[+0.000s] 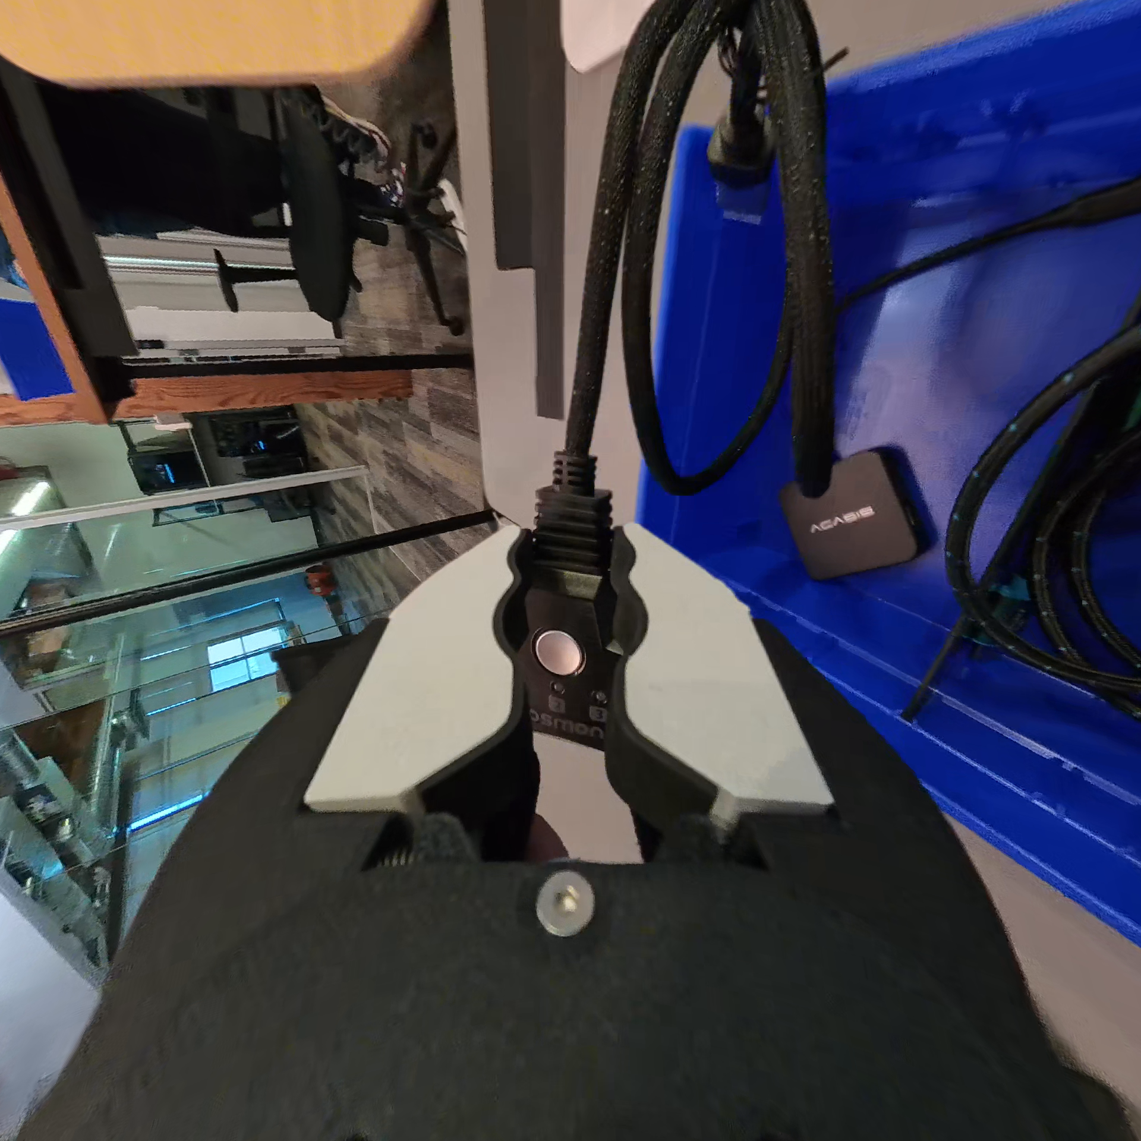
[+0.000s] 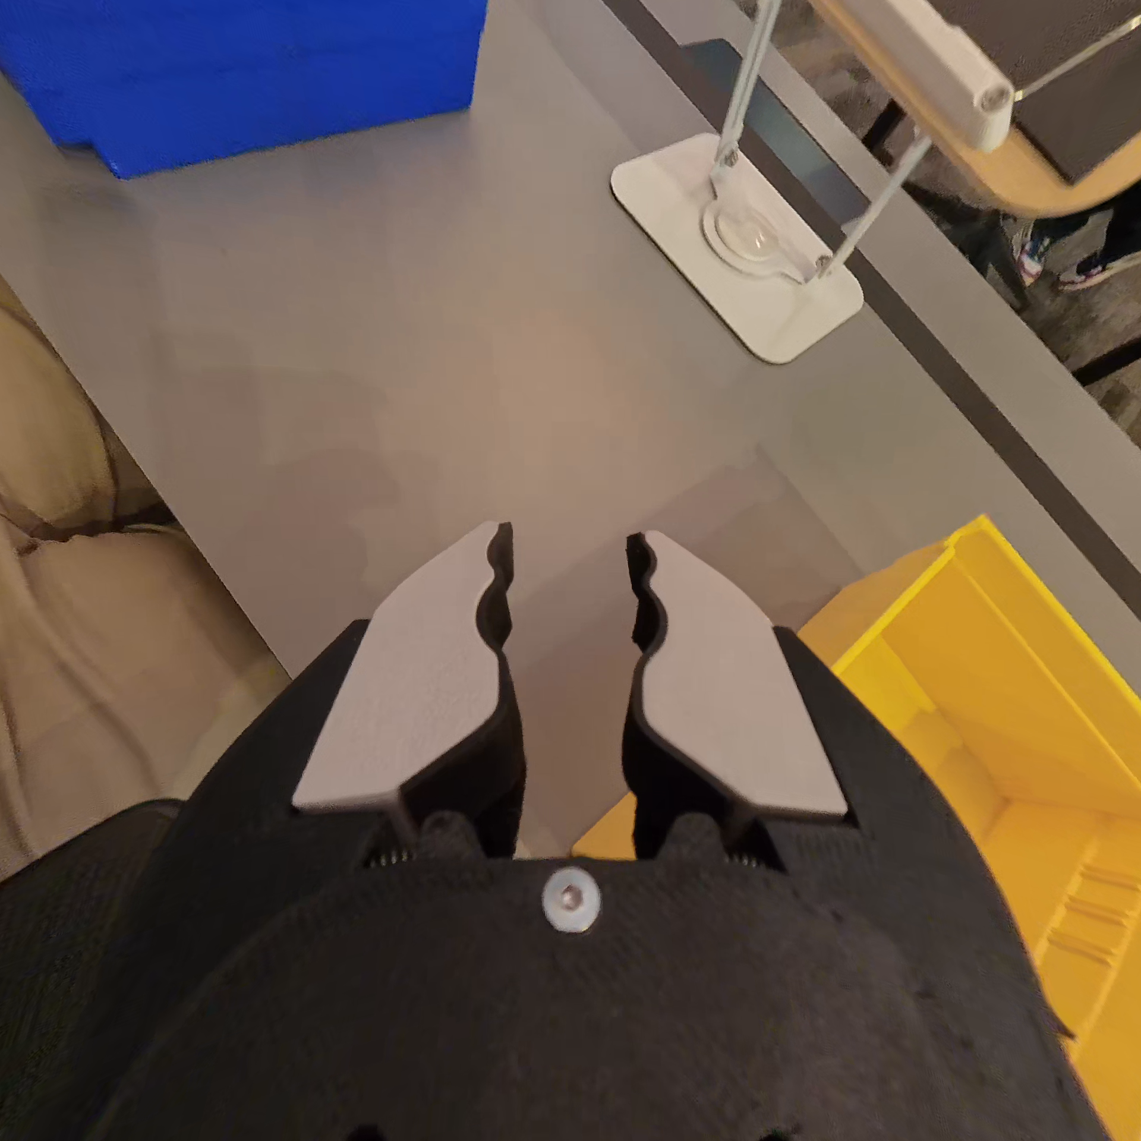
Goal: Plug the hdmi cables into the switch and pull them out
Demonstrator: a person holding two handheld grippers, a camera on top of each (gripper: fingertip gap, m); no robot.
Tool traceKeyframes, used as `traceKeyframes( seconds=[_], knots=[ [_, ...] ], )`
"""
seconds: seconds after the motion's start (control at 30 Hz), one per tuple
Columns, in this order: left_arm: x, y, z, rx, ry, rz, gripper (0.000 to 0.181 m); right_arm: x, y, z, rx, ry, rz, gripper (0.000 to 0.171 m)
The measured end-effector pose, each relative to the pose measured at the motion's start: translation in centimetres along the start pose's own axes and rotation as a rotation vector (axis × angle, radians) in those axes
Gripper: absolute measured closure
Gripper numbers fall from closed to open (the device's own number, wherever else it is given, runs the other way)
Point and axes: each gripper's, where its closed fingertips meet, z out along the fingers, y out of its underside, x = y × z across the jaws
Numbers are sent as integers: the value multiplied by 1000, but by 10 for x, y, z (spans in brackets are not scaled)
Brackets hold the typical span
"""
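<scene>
My left gripper (image 1: 571, 537) is shut on a small black HDMI switch (image 1: 565, 654) with a round silver button. The switch's own braided black cable (image 1: 593, 296) runs away from it, loops, and ends in a loose plug (image 1: 738, 167) hanging over the blue bin (image 1: 864, 648). Inside that bin lie a second small black box (image 1: 855, 515) and coiled black cables (image 1: 1049, 555). My right gripper (image 2: 569, 537) is open and empty, held over the bare grey table (image 2: 370, 370). No cable or switch shows in the right wrist view.
In the right wrist view a yellow bin (image 2: 988, 772) sits at the lower right, a blue bin (image 2: 247, 74) at the far left, and a white lamp base (image 2: 735, 247) near the table's far edge. A beige cloth (image 2: 55, 586) lies left of the table. My right fingertips sit around 50 cm from my left ones.
</scene>
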Motion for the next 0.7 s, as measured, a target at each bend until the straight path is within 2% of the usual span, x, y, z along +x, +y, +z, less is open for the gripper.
traceKeyframes(
  seconds=[0.2, 0.33, 0.5, 0.7],
  knots=[
    [-40, -44, -42, 27, -138, 42, 157, -24, -52, 6, 111, -92, -37, 127],
    [-50, -98, -68, 63, -210, 97, 157, -47, -105, 8, 229, -191, -59, 118],
    [-23, -186, -78, 182, -238, 198, 157, -47, -167, 5, 361, -292, -1, 117],
    [24, -274, -74, 299, -202, 277, 157, -38, -177, 38, 264, -508, 181, 111]
  ],
)
